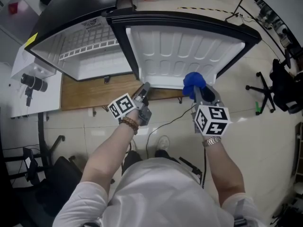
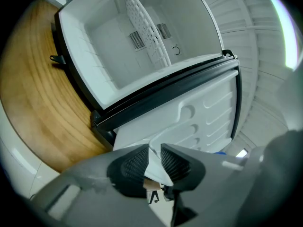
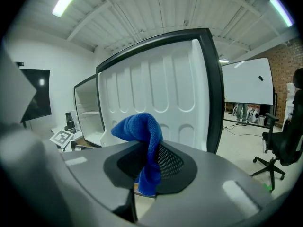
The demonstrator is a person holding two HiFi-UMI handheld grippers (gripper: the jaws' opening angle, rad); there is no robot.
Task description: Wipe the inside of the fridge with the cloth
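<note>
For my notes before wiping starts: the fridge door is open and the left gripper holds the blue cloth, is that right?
Not quite: the cloth is in the jaws of the right gripper, not the left gripper, as the right gripper view shows. The fridge door is indeed open.

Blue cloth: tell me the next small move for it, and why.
Probably swing the right gripper leftward toward the open fridge compartment. Its jaws are clamped on the blue cloth, but the cloth faces the door liner and appears to touch no fridge surface, so wiping cannot begin yet. The left gripper sits at the door's edge, jaws slightly apart.
</note>
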